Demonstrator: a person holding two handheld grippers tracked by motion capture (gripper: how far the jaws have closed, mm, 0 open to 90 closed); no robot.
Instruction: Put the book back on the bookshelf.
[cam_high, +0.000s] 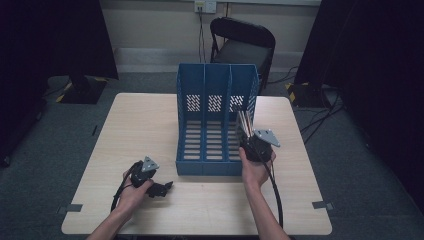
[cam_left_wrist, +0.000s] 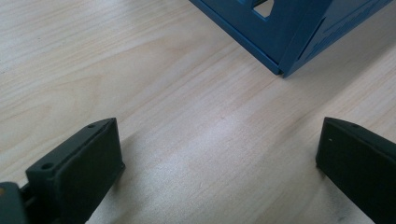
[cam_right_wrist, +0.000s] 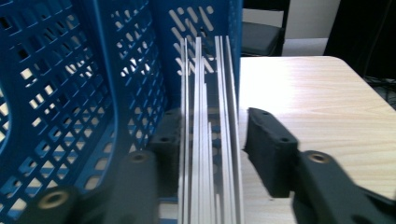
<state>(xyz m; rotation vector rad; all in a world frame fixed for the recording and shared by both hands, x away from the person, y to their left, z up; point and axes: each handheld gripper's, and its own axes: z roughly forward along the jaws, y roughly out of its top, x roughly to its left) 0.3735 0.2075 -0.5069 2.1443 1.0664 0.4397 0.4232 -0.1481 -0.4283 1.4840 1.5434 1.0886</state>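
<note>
**Stack of thin sheets at the file rack's right edge**

The right gripper (cam_right_wrist: 210, 140) straddles a stack of thin white upright sheets (cam_right_wrist: 208, 121) in the rightmost compartment of the blue perforated plastic file rack (cam_high: 216, 120). One jaw touches the stack; the other stands just clear, so it is released. The left gripper (cam_left_wrist: 219, 158) rests spread wide over the bare light wooden table (cam_high: 145, 125), near the rack's front corner.

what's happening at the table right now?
A person works with two hand-held grippers at a wooden table. The right gripper is at the rightmost compartment of the blue file rack, with a bundle of thin upright sheets or folders between its fingers; one finger touches the bundle, while a small gap shows at the other. The left gripper is open with nothing in it, low over bare tabletop near the rack's front corner.
</note>
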